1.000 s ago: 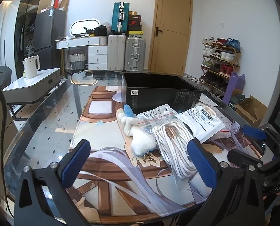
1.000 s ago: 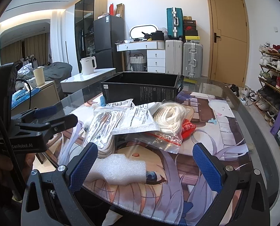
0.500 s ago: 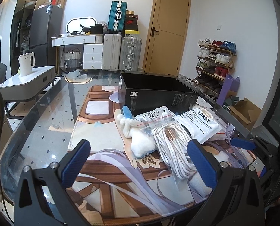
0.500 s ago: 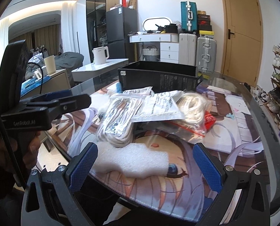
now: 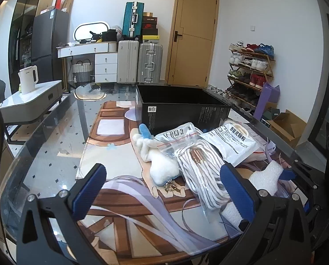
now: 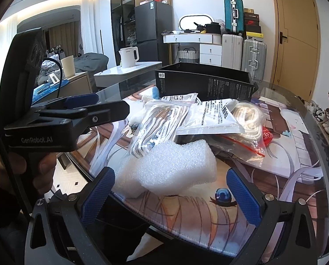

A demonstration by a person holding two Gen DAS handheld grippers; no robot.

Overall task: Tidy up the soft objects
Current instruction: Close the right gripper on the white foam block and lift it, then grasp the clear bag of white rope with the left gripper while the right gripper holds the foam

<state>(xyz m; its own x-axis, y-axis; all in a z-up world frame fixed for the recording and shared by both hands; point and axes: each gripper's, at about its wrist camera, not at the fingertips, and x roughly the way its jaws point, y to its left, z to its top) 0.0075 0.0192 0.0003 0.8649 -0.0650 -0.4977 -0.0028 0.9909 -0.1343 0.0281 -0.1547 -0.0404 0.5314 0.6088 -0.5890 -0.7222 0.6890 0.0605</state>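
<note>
Right gripper [image 6: 171, 196] wide open w/ foam block [image 6: 173, 167] between fingers, untouched; left gripper [image 5: 164, 190] open over bagged rope [image 5: 199, 172].

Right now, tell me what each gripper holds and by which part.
Nothing is held. The right gripper is open, with the white foam block lying between its fingers but ungripped. The left gripper is open over the mat.

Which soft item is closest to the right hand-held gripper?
The white foam block. It lies right between the open fingers of the right hand-held gripper, nearer than the bagged striped rope and bagged white rope behind it.
</note>
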